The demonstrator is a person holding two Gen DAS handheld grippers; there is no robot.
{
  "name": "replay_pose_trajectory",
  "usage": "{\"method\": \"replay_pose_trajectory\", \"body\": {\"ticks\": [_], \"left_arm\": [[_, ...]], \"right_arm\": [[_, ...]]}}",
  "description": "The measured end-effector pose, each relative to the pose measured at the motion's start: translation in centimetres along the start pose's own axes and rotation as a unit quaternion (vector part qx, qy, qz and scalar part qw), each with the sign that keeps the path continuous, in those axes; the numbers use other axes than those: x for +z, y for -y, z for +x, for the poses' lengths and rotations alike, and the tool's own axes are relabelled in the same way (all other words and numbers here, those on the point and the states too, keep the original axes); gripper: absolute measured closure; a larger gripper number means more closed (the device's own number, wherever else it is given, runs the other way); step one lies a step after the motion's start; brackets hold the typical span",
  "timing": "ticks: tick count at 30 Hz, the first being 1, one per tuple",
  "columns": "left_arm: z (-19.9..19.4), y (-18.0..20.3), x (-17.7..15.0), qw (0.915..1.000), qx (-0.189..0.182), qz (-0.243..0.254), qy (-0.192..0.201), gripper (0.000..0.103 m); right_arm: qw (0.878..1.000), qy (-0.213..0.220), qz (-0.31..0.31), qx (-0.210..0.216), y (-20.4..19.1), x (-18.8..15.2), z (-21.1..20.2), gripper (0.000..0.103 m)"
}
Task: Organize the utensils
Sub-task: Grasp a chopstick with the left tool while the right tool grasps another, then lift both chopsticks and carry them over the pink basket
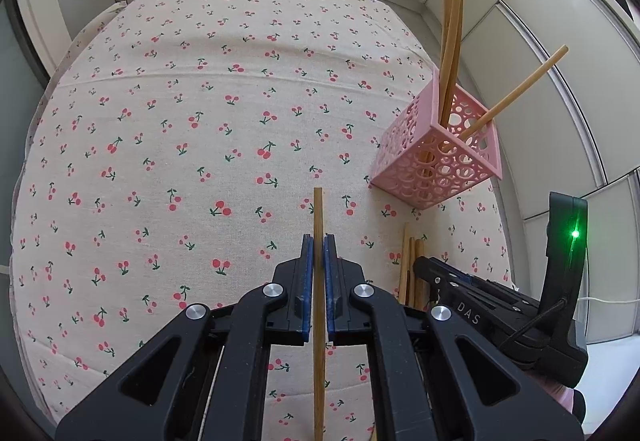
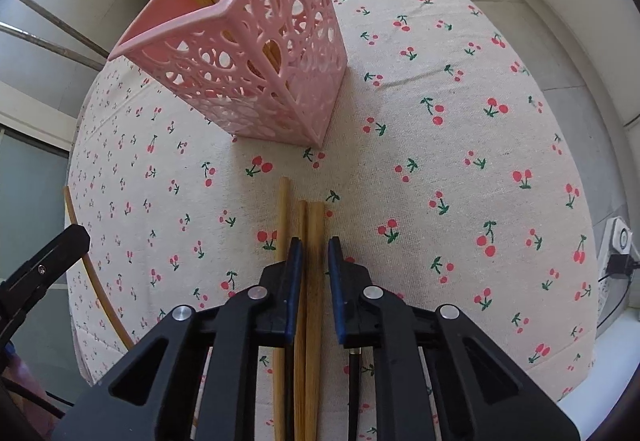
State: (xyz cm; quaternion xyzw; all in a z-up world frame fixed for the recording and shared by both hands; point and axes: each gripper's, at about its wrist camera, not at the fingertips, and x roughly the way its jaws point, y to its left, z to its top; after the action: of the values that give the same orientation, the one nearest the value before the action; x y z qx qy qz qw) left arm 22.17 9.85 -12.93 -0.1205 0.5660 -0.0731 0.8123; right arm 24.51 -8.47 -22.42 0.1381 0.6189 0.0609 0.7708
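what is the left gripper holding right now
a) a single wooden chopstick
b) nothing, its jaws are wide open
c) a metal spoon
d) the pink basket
a: in the left wrist view the left gripper has its blue pads shut on one wooden chopstick, which juts out past them above the cherry tablecloth; the pink basket stands apart to the right.

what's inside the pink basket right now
Wooden chopsticks stand inside the pink basket, leaning out over its rim. Their lower ends show only partly through the holes; the basket floor is hidden.
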Motion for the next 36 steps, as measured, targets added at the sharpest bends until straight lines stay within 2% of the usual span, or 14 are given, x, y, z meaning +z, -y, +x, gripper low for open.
{"method": "replay_pose_trajectory", "body": {"ticks": [8, 11, 15, 18, 25, 28, 32, 36], "left_arm": [[0.3, 0.1, 0.2, 1.0, 0.0, 0.0, -0.005, 0.098], [0.5, 0.1, 0.2, 1.0, 0.003, 0.001, -0.007, 0.098], [0.6, 0.2, 0.2, 1.0, 0.005, 0.002, -0.007, 0.098], [0.6, 0.1, 0.1, 0.9999, 0.01, 0.001, 0.002, 0.098], [-1.5, 0.1, 0.1, 0.9991, -0.021, 0.016, 0.034, 0.098], [-3.3, 0.5, -0.1, 0.9973, -0.024, 0.038, 0.057, 0.098], [-5.8, 0.8, -0.7, 0.9942, -0.022, 0.056, 0.089, 0.098], [-8.4, 0.3, -1.6, 0.9913, -0.031, 0.046, 0.12, 0.098]], "right_arm": [[0.999, -0.012, 0.025, 0.017, 1.4, 0.2, 0.2, 0.093], [1.0, -0.011, 0.009, 0.005, 1.2, 0.2, 0.2, 0.094], [1.0, 0.004, -0.021, -0.013, -0.3, 0.1, 0.5, 0.088], [1.0, 0.016, -0.01, -0.004, 0.2, 0.4, 0.5, 0.094], [0.997, 0.071, -0.019, 0.01, 0.2, -0.3, -2.2, 0.095], [0.993, 0.107, -0.033, 0.025, -0.1, -0.9, -5.2, 0.095], [0.985, 0.16, -0.056, 0.04, -0.4, -2.3, -9.6, 0.095], [0.975, 0.199, -0.086, 0.054, -1.8, -3.3, -12.7, 0.095]]}}
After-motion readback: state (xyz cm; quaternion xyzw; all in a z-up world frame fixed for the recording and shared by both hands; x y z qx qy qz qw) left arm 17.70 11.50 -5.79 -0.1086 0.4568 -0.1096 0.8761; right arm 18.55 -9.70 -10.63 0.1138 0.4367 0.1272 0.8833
